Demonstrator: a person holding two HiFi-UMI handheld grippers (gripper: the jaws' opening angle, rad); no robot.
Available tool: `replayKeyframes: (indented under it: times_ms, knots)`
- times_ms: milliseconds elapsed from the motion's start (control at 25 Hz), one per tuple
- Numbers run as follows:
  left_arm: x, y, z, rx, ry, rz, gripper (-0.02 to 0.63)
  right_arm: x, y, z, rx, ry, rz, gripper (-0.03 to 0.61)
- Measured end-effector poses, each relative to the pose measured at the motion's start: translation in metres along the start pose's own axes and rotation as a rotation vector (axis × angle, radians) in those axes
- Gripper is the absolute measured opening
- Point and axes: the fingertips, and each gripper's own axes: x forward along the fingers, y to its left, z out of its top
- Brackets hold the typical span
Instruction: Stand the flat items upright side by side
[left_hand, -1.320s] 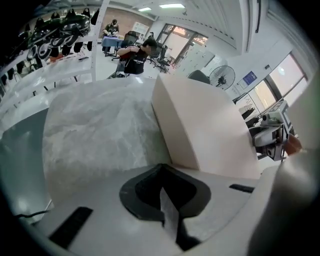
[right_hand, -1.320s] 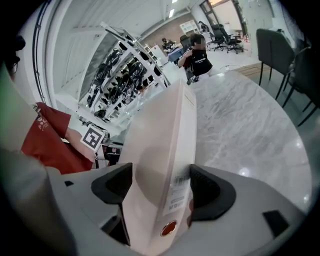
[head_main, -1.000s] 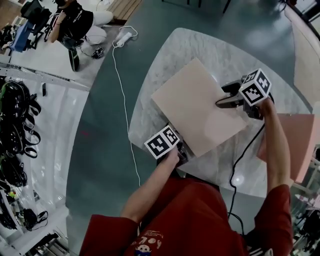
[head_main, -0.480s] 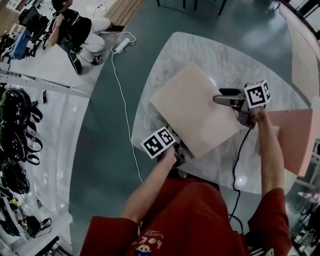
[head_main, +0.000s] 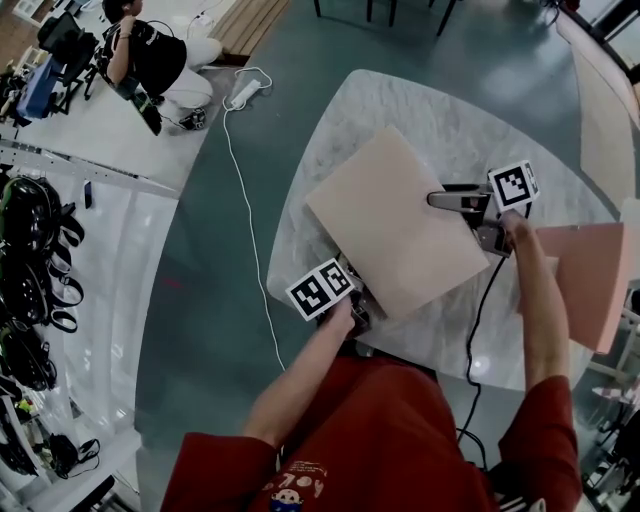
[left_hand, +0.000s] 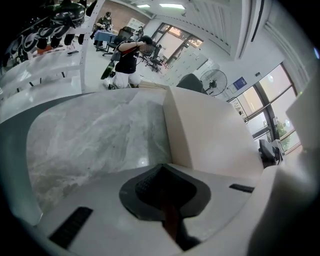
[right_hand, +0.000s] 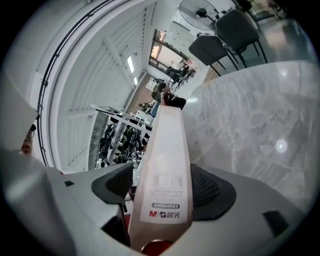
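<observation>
A beige flat file box (head_main: 400, 225) lies tilted over the round marble table (head_main: 450, 110). My right gripper (head_main: 440, 200) is shut on the box's right edge. In the right gripper view the labelled spine (right_hand: 167, 165) is pinched between both dark pads (right_hand: 205, 187). My left gripper (head_main: 358, 305) sits at the box's near-left corner. In the left gripper view its pads (left_hand: 150, 185) meet, and the box (left_hand: 210, 130) rises just beyond them to the right. A pink flat item (head_main: 585, 275) lies past the table's right edge.
The right gripper's black cable (head_main: 478, 310) hangs over the table's near edge. A white power lead (head_main: 245, 200) runs across the floor on the left. A seated person (head_main: 150, 50) and a rack of helmets (head_main: 30, 270) are far left. Chairs (right_hand: 220, 35) stand beyond the table.
The right gripper has turned on the box's right edge and shifted slightly down and right. The box has moved a little with it. The left gripper stays at the near-left corner.
</observation>
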Motion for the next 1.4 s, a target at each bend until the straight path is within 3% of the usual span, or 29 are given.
replayKeyframes:
  times_ms: [160,320,520,640,840,1120,1240,1400]
  knots:
    - [0.001,0.001,0.005,-0.004,0.000,-0.009,0.003,0.020,0.004,-0.014,0.018,0.098,-0.015,0.334]
    - [0.001,0.001,0.008,0.014,0.011,-0.020,0.003,0.021,0.007,-0.015,0.032,0.117,-0.024,0.322]
    - [0.003,0.002,0.012,0.035,0.021,-0.028,0.003,0.017,-0.001,-0.018,0.009,0.174,-0.105,0.306]
    - [0.005,0.001,0.015,0.046,0.028,-0.037,0.003,0.007,-0.008,-0.024,0.007,0.232,-0.208,0.302]
    - [0.008,0.002,0.027,0.026,0.051,-0.075,0.003,0.006,0.007,-0.034,-0.041,0.294,-0.227,0.302]
    - [0.013,-0.004,0.037,0.066,0.076,-0.115,0.003,-0.002,0.019,-0.052,-0.060,0.362,-0.290,0.303]
    - [0.012,-0.007,0.041,0.082,0.073,-0.135,0.003,-0.005,0.023,-0.059,-0.054,0.358,-0.310,0.299]
    - [0.014,-0.016,0.045,0.122,0.093,-0.198,0.003,-0.013,0.034,-0.064,-0.072,0.232,-0.332,0.283]
